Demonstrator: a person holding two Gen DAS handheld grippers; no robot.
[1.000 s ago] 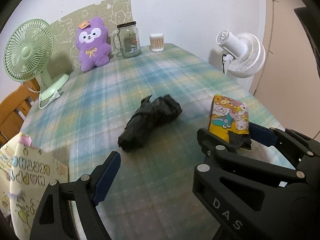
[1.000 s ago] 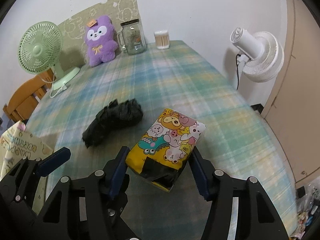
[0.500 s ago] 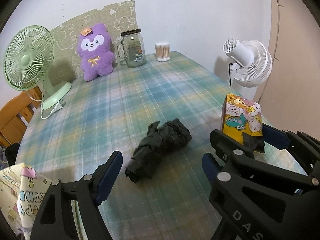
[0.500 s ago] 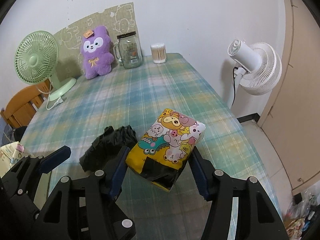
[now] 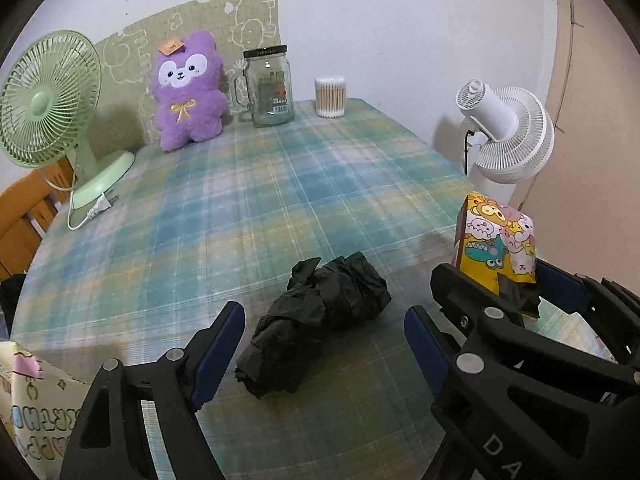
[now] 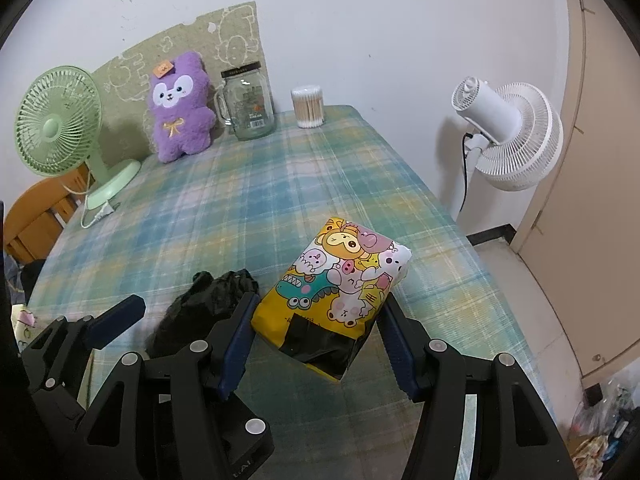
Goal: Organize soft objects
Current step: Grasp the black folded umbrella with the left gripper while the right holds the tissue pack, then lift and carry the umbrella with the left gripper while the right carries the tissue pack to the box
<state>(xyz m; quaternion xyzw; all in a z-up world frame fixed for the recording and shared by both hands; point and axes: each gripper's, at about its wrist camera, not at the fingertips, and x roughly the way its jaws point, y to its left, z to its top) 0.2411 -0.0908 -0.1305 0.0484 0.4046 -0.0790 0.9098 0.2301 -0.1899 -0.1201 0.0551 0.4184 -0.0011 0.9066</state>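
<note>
Left tongs (image 5: 324, 344) stand apart at the bottom of the left wrist view, their jaws just now closing in a little, with the crumpled black bag (image 5: 320, 312) lying between the blue pads on the plaid worktop (image 5: 248, 200), neither pad pressing on it; at lower right the right tongs (image 5: 500, 292) come in from the edge, clamped on the cartoon-printed soft pack (image 5: 496, 244), which stands up above the cloth; along the far edge, upper left to upper centre, sit a green fan (image 5: 48, 100), a purple plush (image 5: 188, 92), a glass jar (image 5: 270, 88) and a tub of cotton swabs (image 5: 330, 96); a white fan (image 5: 508, 132) stands at right, off the worktop; a printed bag (image 5: 36, 408) shows in the lower left corner.

Right wrist view: the right tongs (image 6: 316, 324) fill the bottom, their blue pads pressed on both sides of the pack's (image 6: 344, 276) near end, where a patch of black tape shows; the pack is tilted, its far end toward the frame's centre; the black bag (image 6: 204, 304) lies just left of it, partly hidden behind the left pad; the left tongs (image 6: 116, 320) reach in at lower left; the plush (image 6: 180, 108), jar (image 6: 248, 104) and swabs (image 6: 308, 106) line the upper middle, the green fan (image 6: 60, 120) at left, the white fan (image 6: 508, 136) at right.
</note>
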